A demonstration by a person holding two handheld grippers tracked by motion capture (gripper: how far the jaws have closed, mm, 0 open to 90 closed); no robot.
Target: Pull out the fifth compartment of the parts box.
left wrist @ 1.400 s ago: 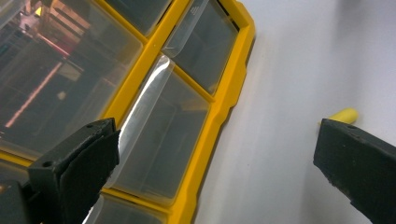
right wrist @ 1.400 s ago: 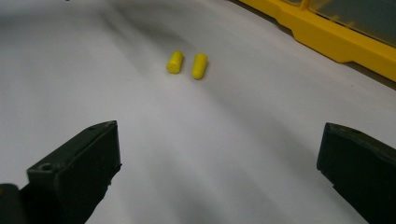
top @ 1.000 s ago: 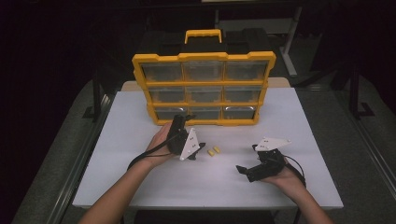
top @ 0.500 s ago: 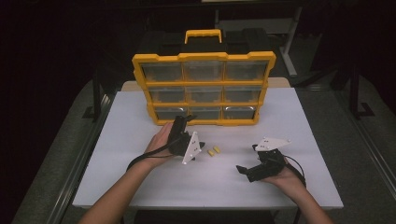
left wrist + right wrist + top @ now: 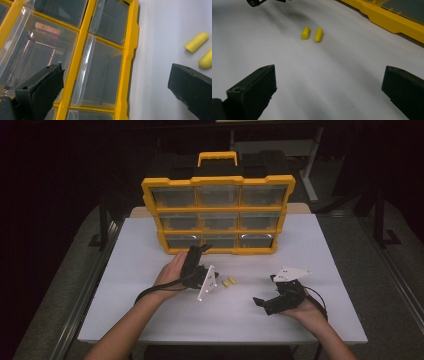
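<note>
While your left gripper (image 5: 200, 254) hangs just in front of the bottom row of the yellow organizer (image 5: 218, 215), its fingers (image 5: 42, 91) stand wide apart with nothing between them. In the left gripper view one finger lies over a clear bottom drawer (image 5: 98, 75) and the other over bare white desk (image 5: 150, 245); whether a finger touches the drawer front cannot be told. The organizer stands upright at the far middle of the desk, three rows of three clear drawers, all shut, a yellow handle (image 5: 217, 158) on top. Two yellow earplugs (image 5: 229, 282) lie side by side on the desk, just beside the grey plate of your left gripper and between your two hands; they are close together, and whether they touch cannot be told. In the left gripper view the earplugs (image 5: 201, 48) sit near the right edge, apart from the organizer's yellow frame. Your right gripper (image 5: 263, 304) rests low near the desk's near right part, pointed toward the earplugs and well apart from them. Its fingers (image 5: 253, 90) are also wide open and empty. In the right gripper view the earplugs (image 5: 312, 33) lie ahead on the white surface, centred between the fingers but farther off, with the organizer's yellow base (image 5: 392, 21) running across the upper right. Your left hand (image 5: 172, 270) wraps the gripper body from the left; your right hand (image 5: 305, 312) cradles its gripper from below, cable trailing off the near edge.
</note>
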